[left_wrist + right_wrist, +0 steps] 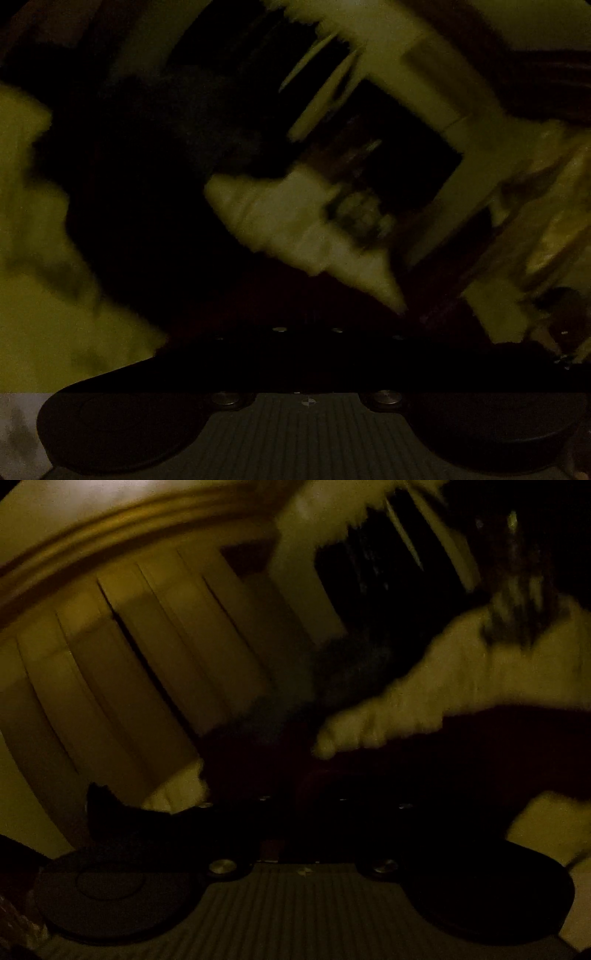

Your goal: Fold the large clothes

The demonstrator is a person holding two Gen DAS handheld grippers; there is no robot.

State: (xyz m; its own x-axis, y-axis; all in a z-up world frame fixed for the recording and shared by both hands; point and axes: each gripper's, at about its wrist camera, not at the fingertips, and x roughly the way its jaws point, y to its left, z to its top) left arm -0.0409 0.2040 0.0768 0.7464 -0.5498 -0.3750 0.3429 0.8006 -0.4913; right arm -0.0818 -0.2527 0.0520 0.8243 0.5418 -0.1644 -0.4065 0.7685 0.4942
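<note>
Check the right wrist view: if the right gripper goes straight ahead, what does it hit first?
Probably the dark reddish cloth right ahead of the right gripper, pale fabric draped just beyond. The frame is dim and blurred, so depth is uncertain.

Both views are very dark and smeared by blur. A dark reddish garment spreads in front of the right wrist camera, its shape unclear. In the left wrist view the same dark reddish cloth lies just below a pale blurred patch.
</note>
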